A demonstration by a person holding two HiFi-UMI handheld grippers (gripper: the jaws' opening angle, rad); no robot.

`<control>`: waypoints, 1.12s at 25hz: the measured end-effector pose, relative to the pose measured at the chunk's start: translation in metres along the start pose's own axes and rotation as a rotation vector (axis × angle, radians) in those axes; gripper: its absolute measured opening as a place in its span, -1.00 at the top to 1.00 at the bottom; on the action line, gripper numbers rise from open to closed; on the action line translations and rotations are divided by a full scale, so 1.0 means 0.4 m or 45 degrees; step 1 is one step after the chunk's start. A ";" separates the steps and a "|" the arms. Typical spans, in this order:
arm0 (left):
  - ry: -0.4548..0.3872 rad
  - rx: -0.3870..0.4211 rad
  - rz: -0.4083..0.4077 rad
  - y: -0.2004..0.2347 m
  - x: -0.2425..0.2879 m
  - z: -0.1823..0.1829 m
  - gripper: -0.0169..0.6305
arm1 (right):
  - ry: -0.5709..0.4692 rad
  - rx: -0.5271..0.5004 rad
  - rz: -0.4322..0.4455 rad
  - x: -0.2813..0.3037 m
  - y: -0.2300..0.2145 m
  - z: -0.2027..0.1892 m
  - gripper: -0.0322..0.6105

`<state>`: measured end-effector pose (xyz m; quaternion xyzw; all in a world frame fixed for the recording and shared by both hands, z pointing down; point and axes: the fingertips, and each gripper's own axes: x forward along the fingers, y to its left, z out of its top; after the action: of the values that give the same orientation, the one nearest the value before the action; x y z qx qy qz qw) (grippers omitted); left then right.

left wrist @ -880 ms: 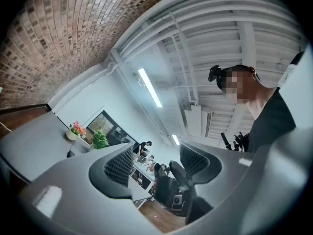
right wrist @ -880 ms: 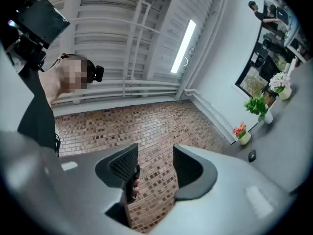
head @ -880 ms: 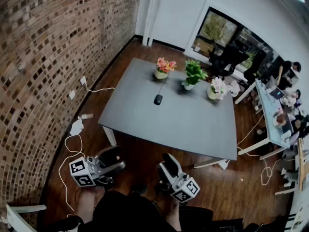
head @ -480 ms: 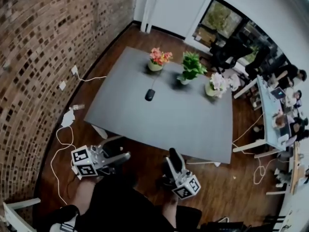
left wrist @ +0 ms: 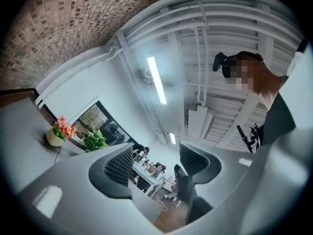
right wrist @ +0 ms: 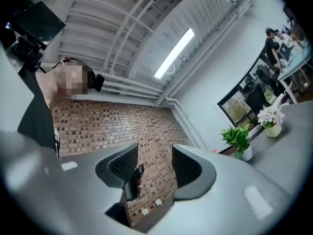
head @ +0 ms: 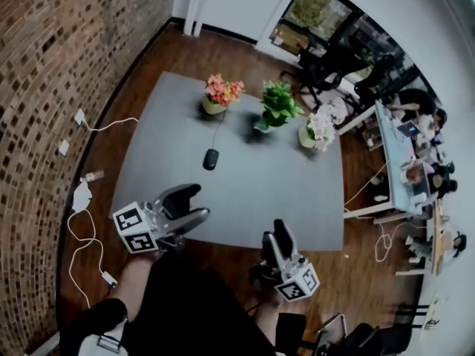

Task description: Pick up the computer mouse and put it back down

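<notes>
In the head view a black computer mouse (head: 211, 159) lies on the grey table (head: 297, 199), its cable running back to the pink flower pot (head: 217, 99). My left gripper (head: 194, 202) hangs over the table's near left edge, well short of the mouse, jaws open and empty. Below the near edge my right gripper (head: 274, 233) is also open with nothing in it. Both gripper views point upward and do not show the mouse. The left gripper (left wrist: 156, 163) and the right gripper (right wrist: 154, 163) each show bare space between their pads.
A green plant (head: 277, 106) and a white flower pot (head: 318, 130) stand along the table's far side. A brick wall (head: 52, 58) runs on the left, with cables (head: 82, 221) on the wood floor. People sit at a desk (head: 401, 162) to the right.
I have come closer to the table, which now fills more of the head view. The left gripper went from over the floor to over the table's near edge. The right gripper stays below it.
</notes>
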<state>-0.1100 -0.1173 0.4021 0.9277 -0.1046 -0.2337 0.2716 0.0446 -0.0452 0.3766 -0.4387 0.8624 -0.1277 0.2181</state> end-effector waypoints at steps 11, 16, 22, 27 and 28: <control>0.094 -0.018 0.214 0.270 -0.009 0.014 0.07 | 0.160 0.075 0.018 0.215 -0.096 -0.094 0.27; 0.132 0.048 0.314 0.321 0.030 0.007 0.01 | 0.170 0.137 0.080 0.249 -0.180 -0.095 0.27; 0.205 0.139 0.480 0.373 0.103 -0.039 0.01 | 0.104 0.163 0.153 0.225 -0.294 0.001 0.27; 0.300 0.261 0.629 0.398 0.174 -0.101 -0.20 | 0.067 0.222 0.182 0.157 -0.410 0.034 0.27; 0.320 0.276 0.662 0.406 0.183 -0.116 -0.22 | 0.071 0.230 0.186 0.145 -0.431 0.032 0.27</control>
<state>-0.0347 -0.2547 0.4988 0.9150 -0.3284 -0.0275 0.2327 0.1414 -0.1931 0.4210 -0.3495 0.8827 -0.2010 0.2413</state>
